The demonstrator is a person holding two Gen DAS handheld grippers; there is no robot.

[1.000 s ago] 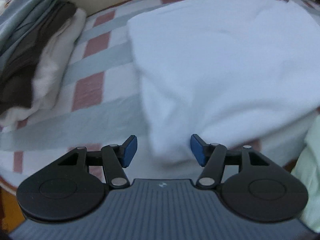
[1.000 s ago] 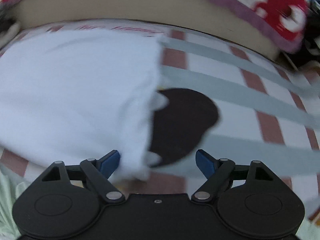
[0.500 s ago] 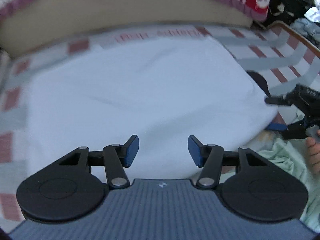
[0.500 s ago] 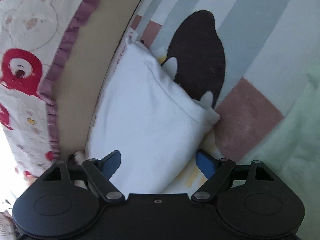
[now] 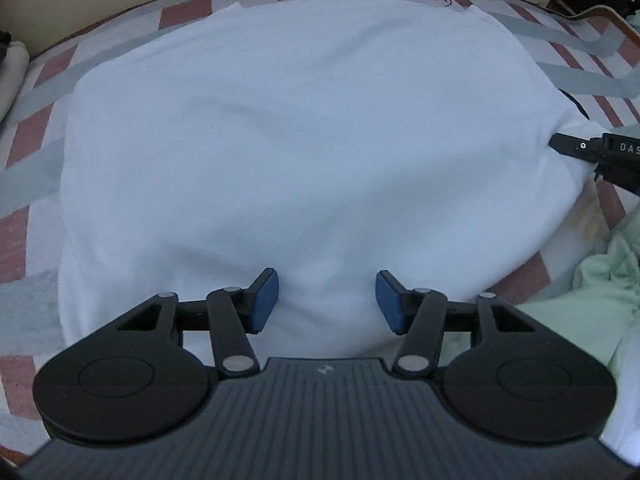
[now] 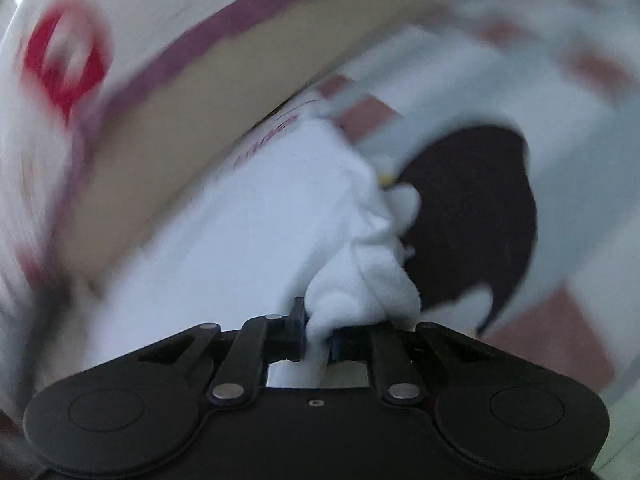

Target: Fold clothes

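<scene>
The right gripper pinched the white garment at its edge beside the checked bedsheet's dark patch, likely for folding; the left gripper hovered with fingers spread.

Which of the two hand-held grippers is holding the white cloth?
The right hand-held gripper: shut on the white cloth's edge. The left hand-held gripper is open, gripping nothing.

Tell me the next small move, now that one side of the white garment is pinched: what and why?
Probably close the left gripper on the near edge of the white garment. Its jaws stand open with that edge lying between them, while the right gripper is already shut on a bunched side edge. With both sides held, the cloth could be lifted and folded over the checked bedsheet.
</scene>
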